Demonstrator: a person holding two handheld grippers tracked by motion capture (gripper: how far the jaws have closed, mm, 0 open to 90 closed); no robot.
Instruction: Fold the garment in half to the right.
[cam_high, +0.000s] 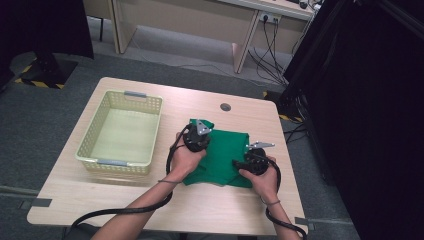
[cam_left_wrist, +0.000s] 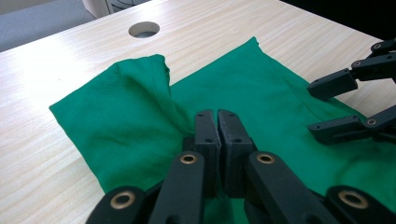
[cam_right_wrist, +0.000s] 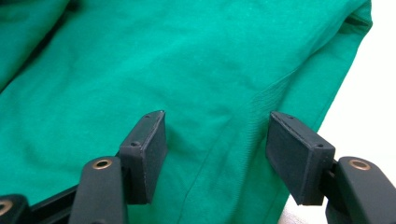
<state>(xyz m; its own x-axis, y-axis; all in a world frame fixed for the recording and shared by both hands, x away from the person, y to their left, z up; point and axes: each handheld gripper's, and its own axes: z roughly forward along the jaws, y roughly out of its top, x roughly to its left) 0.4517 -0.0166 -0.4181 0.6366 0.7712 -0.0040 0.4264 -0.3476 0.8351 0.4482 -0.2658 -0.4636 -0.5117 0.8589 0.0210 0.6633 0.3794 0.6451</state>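
Nearest the person's edge of the table (cam_high: 75, 200), bare wood ran in a wide strip below the green cloth (cam_high: 225, 155), which lay a little right of the table's middle. Both hands rested on that cloth: the left gripper (cam_left_wrist: 217, 122) sat at its left side with its jaws pressed together, a raised fold of the cloth drawn up against them, though whether fabric was pinched between the pads was hard to make out. The right gripper (cam_right_wrist: 217, 154) stood over the cloth's right part with its jaws well apart and the fabric lying flat beneath them, nothing held. Just right of the cloth, little table remained before the edge. Left of the cloth, apart from it, stood the pale yellow basket (cam_high: 150, 125), its near rim close to the table's front-left. Beyond the cloth lay open wood and a round cable hole (cam_high: 225, 107), then the far edge. Hands covered the cloth's near corners in the high view.
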